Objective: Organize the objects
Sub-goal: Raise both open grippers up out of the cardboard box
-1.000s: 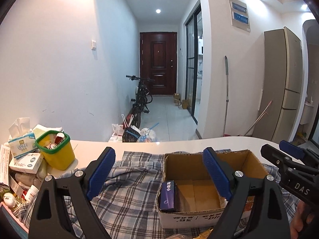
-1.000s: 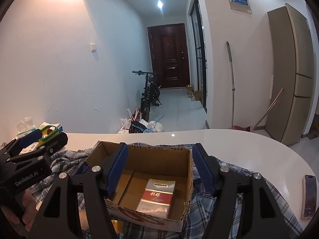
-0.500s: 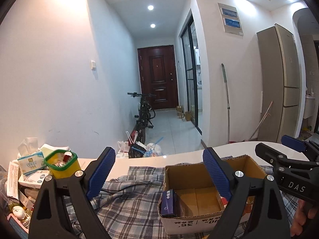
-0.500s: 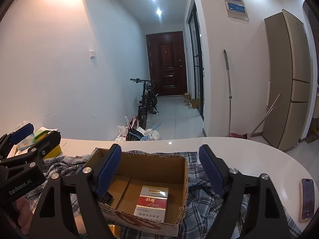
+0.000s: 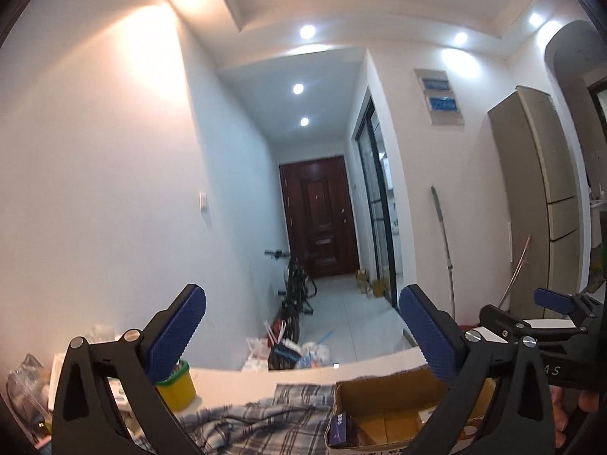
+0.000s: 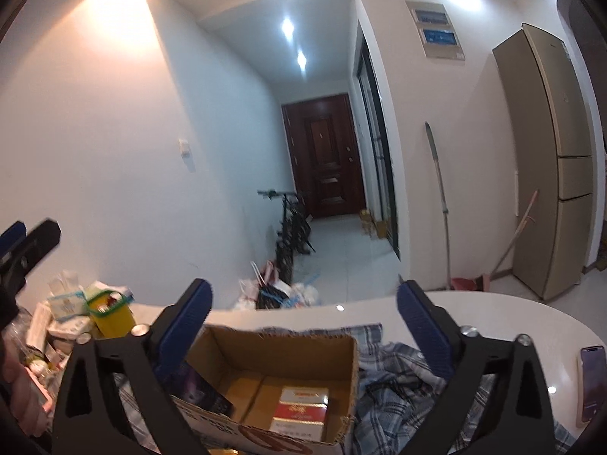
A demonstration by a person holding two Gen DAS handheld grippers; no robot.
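An open cardboard box [image 6: 288, 345] sits on a plaid cloth [image 6: 394, 364] on the white counter. Inside lie a red and white cigarette pack [image 6: 301, 409] and a dark purple box [image 6: 205, 394]. The box [image 5: 387, 394] also shows low in the left wrist view, with the purple box [image 5: 339, 430] at its near left corner. My left gripper [image 5: 303, 326] is open and empty, raised above the cloth [image 5: 265, 421]. My right gripper [image 6: 303, 314] is open and empty above the box.
A yellow tub with a green rim [image 6: 110, 313] stands at the left among tissue packs and clutter [image 6: 57, 326]. A phone [image 6: 592, 383] lies on the counter at the right. A bicycle [image 6: 290, 227], a fridge [image 6: 550, 159] and a hallway lie beyond the counter.
Both grippers have lifted and tilted upward, so the box and cloth sit lower in each view. Both stay open and empty.
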